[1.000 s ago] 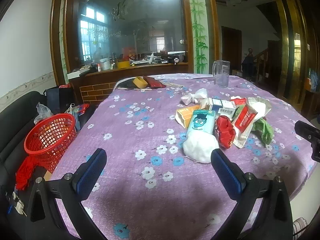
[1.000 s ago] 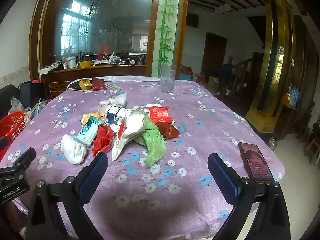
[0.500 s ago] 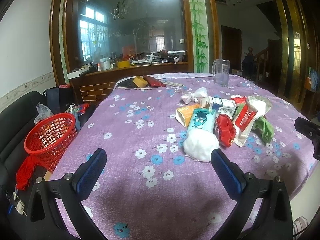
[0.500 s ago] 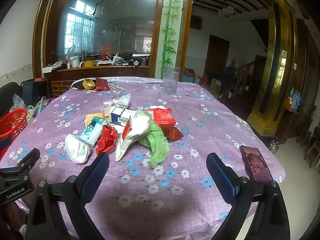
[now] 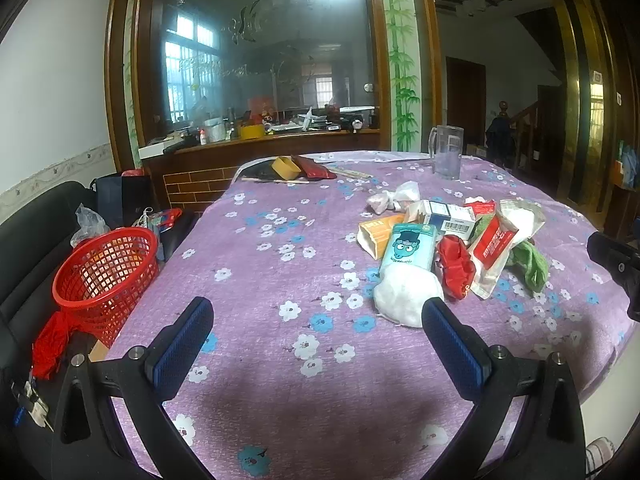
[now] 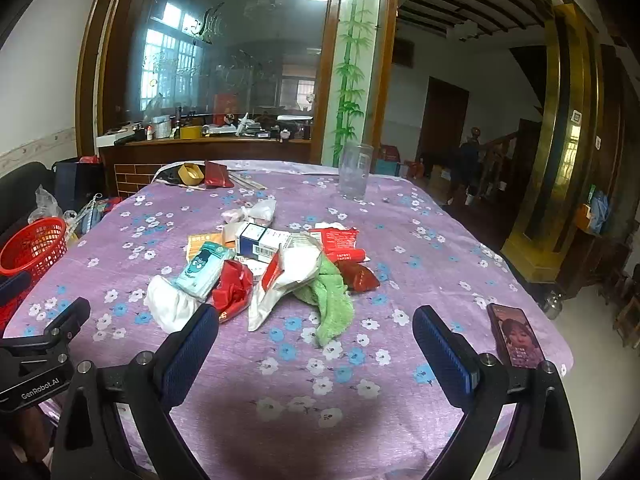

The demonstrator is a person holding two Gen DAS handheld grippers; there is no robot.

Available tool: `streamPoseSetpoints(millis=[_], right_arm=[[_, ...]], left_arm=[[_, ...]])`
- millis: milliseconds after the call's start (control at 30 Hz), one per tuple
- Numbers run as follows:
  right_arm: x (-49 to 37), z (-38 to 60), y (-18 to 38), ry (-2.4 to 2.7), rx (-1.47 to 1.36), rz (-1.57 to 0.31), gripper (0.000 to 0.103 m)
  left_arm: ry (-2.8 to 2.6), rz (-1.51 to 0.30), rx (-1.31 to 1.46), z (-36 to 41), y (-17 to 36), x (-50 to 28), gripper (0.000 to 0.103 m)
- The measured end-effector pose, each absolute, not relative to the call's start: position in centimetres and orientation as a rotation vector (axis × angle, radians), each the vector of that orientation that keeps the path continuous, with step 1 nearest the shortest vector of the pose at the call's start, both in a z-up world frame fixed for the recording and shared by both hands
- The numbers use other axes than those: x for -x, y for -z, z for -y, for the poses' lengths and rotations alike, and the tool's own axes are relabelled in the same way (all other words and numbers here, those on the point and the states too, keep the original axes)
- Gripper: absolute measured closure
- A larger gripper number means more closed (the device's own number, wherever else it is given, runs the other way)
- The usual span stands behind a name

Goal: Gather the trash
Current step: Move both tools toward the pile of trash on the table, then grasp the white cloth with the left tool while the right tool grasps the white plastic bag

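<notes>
Trash pile (image 6: 272, 272) sits mid-worktop (image 6: 400, 384), bare cloth all round; red basket (image 5: 106, 276) off left edge. Left claw (image 5: 316, 344) & right claw (image 6: 316, 344) both spread wide, holding nothing, above near edge.

One red basket (image 5: 105, 268), one glass mug (image 6: 354, 175), one phone (image 6: 517, 335), one green cloth (image 6: 333, 300), two grippers.

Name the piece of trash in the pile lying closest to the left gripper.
The crumpled white wad, at the pile's near edge beside the left gripper right finger; the teal cartoon-face packet and the others lie farther back.
</notes>
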State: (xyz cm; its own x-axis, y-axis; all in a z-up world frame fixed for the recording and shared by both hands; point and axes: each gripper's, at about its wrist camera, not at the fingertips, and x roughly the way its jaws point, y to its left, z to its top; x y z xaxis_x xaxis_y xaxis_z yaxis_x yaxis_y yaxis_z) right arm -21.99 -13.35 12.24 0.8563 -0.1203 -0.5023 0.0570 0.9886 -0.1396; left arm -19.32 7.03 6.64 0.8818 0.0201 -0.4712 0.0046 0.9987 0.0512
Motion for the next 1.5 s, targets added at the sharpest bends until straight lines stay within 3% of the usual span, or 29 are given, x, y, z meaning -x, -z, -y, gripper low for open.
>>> streamPoseSetpoints(millis=[1200,1367,1433,1500], right_arm=[[17.9,12.7,-9.2,-0.030,0.073,-0.614,0.004],[16.2,15.3,-8.5,-0.140,-0.082,-0.668,0.013],[15.4,16.2,-8.1,-0.185,-0.140,-0.695,0.022],[14.6,17.0,-7.8,-0.215,-0.190,-0.717,0.029]], left_arm=[[-0.030,-0.591,-0.067,-6.9,-5.3,16.9,0.000],[0.065,-0.668,-0.018,-6.3,-5.6,14.5,0.000],[0.102,-0.703,0.000,-5.7,-5.6,13.3,0.000],[0.128,-0.743,0.020,-4.9,-5.3,11.8,0.011]])
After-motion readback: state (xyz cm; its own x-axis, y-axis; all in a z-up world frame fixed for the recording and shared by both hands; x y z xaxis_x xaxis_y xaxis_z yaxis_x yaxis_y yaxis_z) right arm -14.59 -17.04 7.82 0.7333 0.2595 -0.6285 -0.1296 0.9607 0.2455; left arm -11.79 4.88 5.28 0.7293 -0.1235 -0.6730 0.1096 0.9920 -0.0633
